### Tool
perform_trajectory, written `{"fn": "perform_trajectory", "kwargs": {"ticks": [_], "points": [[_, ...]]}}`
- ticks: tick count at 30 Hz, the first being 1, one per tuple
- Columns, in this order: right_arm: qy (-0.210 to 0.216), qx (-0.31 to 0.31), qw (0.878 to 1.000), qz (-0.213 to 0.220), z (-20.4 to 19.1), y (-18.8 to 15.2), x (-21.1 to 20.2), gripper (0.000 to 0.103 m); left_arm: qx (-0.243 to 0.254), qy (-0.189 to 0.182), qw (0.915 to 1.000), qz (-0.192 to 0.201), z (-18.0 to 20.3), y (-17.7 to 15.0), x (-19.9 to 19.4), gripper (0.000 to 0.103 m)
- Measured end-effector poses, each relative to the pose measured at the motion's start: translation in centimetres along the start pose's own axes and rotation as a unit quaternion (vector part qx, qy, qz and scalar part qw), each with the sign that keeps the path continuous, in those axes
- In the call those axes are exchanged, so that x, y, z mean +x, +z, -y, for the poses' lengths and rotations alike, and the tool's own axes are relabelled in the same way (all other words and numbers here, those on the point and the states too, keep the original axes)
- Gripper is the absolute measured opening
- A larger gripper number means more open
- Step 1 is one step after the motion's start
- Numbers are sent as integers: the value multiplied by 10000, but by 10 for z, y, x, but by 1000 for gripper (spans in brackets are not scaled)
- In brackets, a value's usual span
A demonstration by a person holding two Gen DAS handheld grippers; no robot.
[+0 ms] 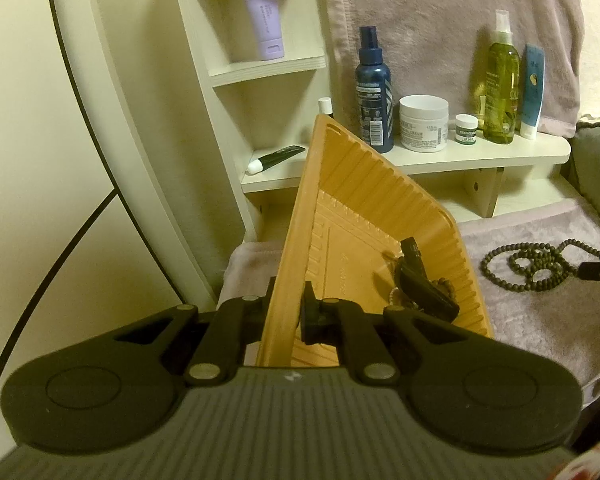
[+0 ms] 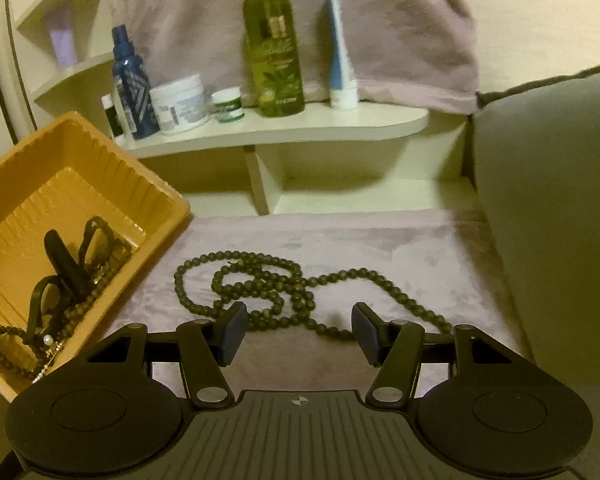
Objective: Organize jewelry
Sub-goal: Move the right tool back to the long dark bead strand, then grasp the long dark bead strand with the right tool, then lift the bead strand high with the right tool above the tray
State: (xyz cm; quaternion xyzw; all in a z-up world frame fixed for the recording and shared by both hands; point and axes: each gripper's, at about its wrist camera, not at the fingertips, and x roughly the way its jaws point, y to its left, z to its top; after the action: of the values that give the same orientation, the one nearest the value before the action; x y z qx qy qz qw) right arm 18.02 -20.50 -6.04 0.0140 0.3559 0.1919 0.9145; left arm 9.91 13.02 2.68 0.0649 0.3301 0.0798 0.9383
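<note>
The left gripper (image 1: 286, 312) is clamping the near wall of the orange tray (image 1: 384, 208), holding it tipped, its jaws nearly closed on the thin plastic. Inside the tray, black hair clips (image 2: 66, 256) and smaller bead strands are lying in a heap. The right gripper (image 2: 300, 330) is hovering with its jaws standing about half wide and empty, just in front of the long bead necklace (image 2: 260, 284), which is lying in loose loops on the pinkish cloth (image 2: 400, 248) beside the tray, to its right. The necklace is looking light and completely limp, likely to trail and swing once lifted, with round beads that could slip between flat pads; pinching where several loops are crossing, near the coil's middle, seems the surest hold. Behind the tray, bottles and jars are standing on a pale shelf (image 1: 500, 152); the white jar (image 1: 423, 122) is showing "CREAM", while other labels are staying too blurred to read.
</note>
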Motion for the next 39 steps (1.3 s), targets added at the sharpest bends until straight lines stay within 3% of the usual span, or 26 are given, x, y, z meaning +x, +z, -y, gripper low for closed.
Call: {"fn": "perform_trajectory", "kwargs": {"ticks": [18, 27, 29, 34, 39], "points": [[-3, -282, 9980, -574, -14, 19, 58, 58, -27, -20, 10000, -25, -5, -2, 3, 7], [-100, -898, 9944, -550, -23, 16, 65, 58, -34, -19, 10000, -18, -5, -3, 3, 7], [-96, -950, 9939, -559, -24, 16, 63, 53, -35, -19, 10000, -19, -5, -3, 3, 7], [-46, -947, 9941, -522, -29, 14, 58, 14, -38, -23, 10000, -16, -4, -2, 3, 7], [-25, -938, 9951, -322, -30, 15, 45, 7, -43, -28, 10000, -20, -5, -3, 3, 7]]}}
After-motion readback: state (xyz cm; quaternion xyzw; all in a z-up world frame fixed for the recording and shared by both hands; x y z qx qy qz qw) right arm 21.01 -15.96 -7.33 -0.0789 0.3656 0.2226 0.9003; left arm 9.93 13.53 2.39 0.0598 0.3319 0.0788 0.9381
